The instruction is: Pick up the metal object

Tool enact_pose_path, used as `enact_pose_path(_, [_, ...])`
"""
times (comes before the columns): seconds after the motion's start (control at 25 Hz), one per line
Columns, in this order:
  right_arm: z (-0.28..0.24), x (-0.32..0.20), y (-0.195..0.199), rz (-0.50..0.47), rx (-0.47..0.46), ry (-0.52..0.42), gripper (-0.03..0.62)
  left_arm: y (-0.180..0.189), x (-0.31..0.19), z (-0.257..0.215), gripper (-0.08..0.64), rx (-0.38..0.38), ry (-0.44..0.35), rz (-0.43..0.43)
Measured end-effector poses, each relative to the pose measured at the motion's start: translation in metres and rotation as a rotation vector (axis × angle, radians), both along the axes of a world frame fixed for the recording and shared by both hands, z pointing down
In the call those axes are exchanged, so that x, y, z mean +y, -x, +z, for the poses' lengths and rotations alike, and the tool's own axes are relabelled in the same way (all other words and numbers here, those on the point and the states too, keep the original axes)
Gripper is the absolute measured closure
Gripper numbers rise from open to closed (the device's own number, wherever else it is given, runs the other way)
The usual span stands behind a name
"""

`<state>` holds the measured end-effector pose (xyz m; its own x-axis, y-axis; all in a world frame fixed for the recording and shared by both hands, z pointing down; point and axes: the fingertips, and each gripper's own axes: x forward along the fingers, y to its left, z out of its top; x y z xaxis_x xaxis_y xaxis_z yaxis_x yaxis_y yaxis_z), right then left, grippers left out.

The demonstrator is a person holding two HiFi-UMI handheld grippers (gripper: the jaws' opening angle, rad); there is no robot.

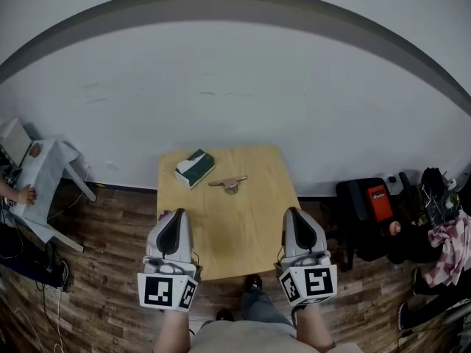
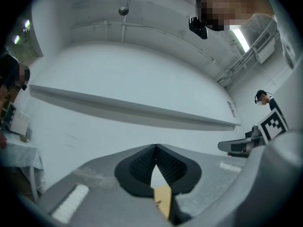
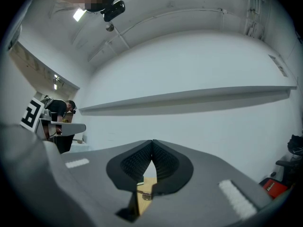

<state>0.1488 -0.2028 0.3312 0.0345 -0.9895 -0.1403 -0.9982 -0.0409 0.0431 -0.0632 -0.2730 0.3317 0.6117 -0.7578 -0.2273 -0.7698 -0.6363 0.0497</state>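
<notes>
On far half of table (image 1: 243, 241), just right of green-and-white box (image 1: 194, 167): metal object (image 1: 228, 184), flat, untouched; at near corners, left gripper (image 1: 179, 214) and right gripper (image 1: 294, 212), both pinched together, empty; likely parked clear before approach; must spread before grasping.

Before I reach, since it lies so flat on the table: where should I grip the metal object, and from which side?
Probably from above, across the thin bar of the metal object, next to its round middle lump. It lies flat with the bar running left to right, so close front to back. The box sits to its left, so favour the right end.
</notes>
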Motion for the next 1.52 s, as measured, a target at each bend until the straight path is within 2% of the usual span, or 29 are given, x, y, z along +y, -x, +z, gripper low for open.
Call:
enact_pose_path(0.4, [-0.011, -0.07, -0.04, -0.053, 0.004, -0.016, 0.591, -0.044, -0.057, -0.007, 0.555, 0.003, -0.008, -0.029])
enact_pose_path(0.88, [-0.005, -0.139, -0.077, -0.133, 0.005, 0.004, 0.591, -0.081, -0.107, 0.0, 0.555, -0.007, 0.013, -0.105])
enact_pose_path(1.52, [0.053, -0.205, -0.098, -0.246, -0.023, 0.152, 0.591, -0.112, -0.146, 0.046, 0.555, -0.047, 0.133, -0.185])
